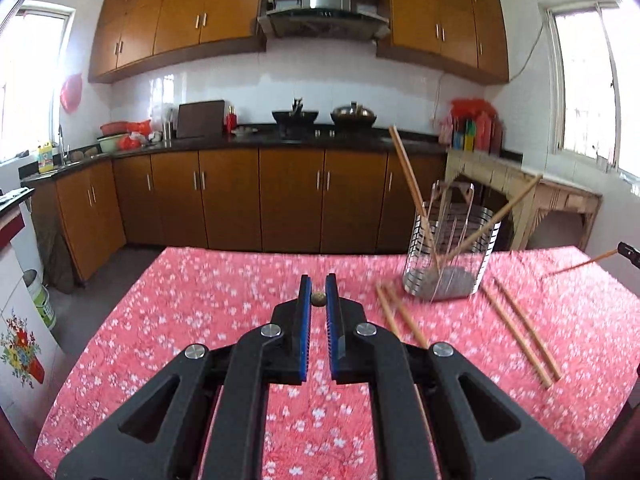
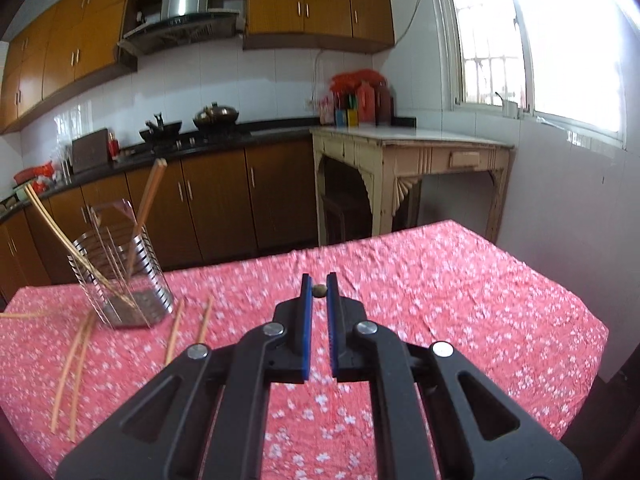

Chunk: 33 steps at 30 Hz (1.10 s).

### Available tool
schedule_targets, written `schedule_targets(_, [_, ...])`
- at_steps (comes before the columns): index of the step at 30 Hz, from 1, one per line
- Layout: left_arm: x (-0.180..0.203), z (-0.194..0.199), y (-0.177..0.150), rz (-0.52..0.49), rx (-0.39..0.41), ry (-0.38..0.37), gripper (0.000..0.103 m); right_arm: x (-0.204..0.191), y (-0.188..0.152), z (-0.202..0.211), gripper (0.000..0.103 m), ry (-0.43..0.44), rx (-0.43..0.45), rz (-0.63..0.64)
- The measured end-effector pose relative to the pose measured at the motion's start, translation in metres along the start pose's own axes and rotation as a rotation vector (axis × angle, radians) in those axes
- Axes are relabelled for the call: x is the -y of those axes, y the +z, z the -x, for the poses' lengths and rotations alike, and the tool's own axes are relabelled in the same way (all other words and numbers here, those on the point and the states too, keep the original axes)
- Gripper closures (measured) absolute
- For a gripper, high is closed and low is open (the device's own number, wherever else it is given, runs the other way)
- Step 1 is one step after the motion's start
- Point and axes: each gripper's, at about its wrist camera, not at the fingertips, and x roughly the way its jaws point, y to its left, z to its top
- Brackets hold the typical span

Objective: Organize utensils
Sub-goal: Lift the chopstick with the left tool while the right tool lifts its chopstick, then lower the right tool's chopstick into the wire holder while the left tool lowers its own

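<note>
I see my left gripper above the pink floral-clothed bench, its jaws narrowed on the end of a thin wooden chopstick. Toward the far right edge stands the slotted steel utensil holder with wooden chopsticks leaning inside and loose chopstick pairs beside it. My right gripper likewise pinches another chopstick end.
</note>
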Motion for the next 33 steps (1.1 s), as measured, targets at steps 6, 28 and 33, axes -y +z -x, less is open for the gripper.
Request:
schedule_targets(6, [-0.001,0.003,0.014,0.031,0.039,-0.003,0.096,-0.005,0.020,0.011,0.095,0.024,0.057,-0.006])
schedule_targets(28, [0.015,0.020,0.066,0.075,0.164,-0.047,0.096,-0.023,0.082,0.060,0.095,0.223,0.204,-0.071])
schedule_targets(33, [0.021,0.024,0.078,0.087,0.180,-0.081,0.096,-0.029,0.097,0.072,0.095,0.326,0.211,-0.100])
